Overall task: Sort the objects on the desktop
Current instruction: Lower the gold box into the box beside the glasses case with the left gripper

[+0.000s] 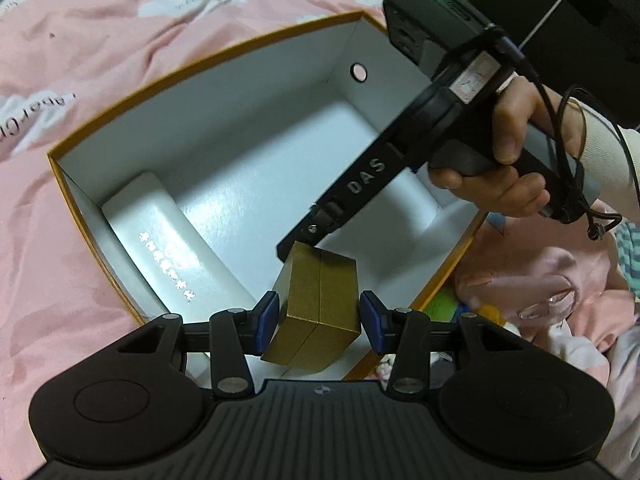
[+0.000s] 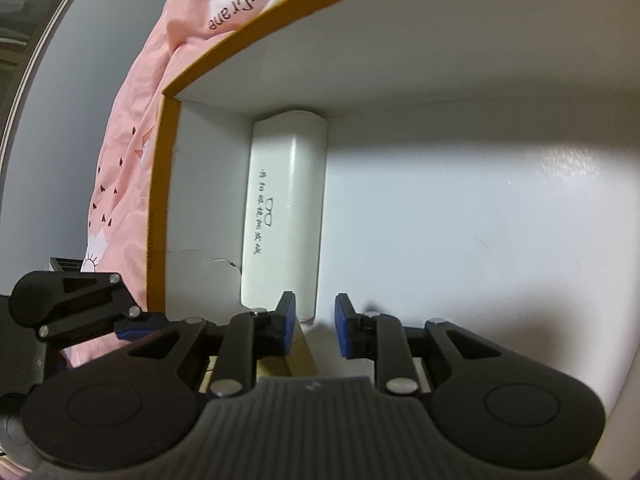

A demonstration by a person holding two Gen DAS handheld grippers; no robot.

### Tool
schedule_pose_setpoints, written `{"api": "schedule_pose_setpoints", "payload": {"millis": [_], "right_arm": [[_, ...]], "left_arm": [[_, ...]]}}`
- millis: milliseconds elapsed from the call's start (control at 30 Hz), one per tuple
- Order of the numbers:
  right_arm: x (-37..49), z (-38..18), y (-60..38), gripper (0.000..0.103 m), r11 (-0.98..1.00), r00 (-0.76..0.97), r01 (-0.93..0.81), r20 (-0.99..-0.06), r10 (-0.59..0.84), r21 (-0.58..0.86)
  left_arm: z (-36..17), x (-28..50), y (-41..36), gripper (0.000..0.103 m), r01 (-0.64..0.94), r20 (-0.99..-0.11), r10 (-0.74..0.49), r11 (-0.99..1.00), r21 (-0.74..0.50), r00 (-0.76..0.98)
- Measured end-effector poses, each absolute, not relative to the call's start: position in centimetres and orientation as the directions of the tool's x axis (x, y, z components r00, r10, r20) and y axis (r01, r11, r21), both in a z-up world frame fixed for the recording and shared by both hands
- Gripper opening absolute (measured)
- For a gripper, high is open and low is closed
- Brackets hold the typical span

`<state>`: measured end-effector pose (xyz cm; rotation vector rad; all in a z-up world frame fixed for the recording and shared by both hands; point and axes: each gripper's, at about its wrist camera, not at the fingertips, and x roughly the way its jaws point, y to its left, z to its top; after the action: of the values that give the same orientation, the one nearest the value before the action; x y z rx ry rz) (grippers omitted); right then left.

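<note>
Your left gripper (image 1: 319, 322) squeezes a gold box (image 1: 320, 312) between its blue pads, over the edge of the big white box (image 1: 208, 60) at 6 o'clock. Your right gripper (image 2: 315, 326) has its jaws a little apart with nothing between them. A white case (image 2: 286, 216) lies inside at 9 o'clock, maybe touching the wall.

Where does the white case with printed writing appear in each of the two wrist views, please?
Left wrist view: the white case lies lower left, along the left inner wall of the box.
Right wrist view: the case stands centre-left, running up from the tool's left finger to the far corner.
Shared landmark: the box's orange rim, against the pink bedding.
</note>
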<state>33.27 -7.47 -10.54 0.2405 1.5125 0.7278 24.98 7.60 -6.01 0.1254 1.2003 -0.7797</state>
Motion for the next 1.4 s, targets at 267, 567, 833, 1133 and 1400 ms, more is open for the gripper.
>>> {"api": "schedule_pose_setpoints", "payload": {"millis": [267,567,833,1133,1400], "right_arm": [[32.7,-11.9,-6.8,0.023,0.791,-0.147,-0.278,-0.838,0.526,0.545],[31.6,-12.6,-5.5,0.024,0.775,-0.207,-0.322,-0.839,0.503,0.544],[31.5,-10.5,-5.2,0.030,0.769,-0.131,-0.396,-0.860,0.493,0.501],[31.2,-9.1,-4.5,0.046,0.718,-0.110,-0.428,-0.820,0.562,0.549],[31.5,-10.5,-3.2,0.054,0.742,-0.104,-0.433,-0.846,0.523,0.512]], "left_arm": [[-7.1,26.2,7.9,0.037,0.615,-0.875,-0.482,0.704,-0.355,0.047],[-5.7,25.9,8.8,0.037,0.600,-0.884,-0.459,0.735,-0.317,0.095],[-4.2,25.1,10.2,0.037,0.537,-0.869,-0.452,0.793,-0.288,0.200],[-3.3,24.7,11.9,0.037,0.455,-0.859,-0.425,0.849,-0.270,0.284],[-3.3,24.2,12.9,0.037,0.413,-0.858,-0.404,0.873,-0.259,0.317]]}}
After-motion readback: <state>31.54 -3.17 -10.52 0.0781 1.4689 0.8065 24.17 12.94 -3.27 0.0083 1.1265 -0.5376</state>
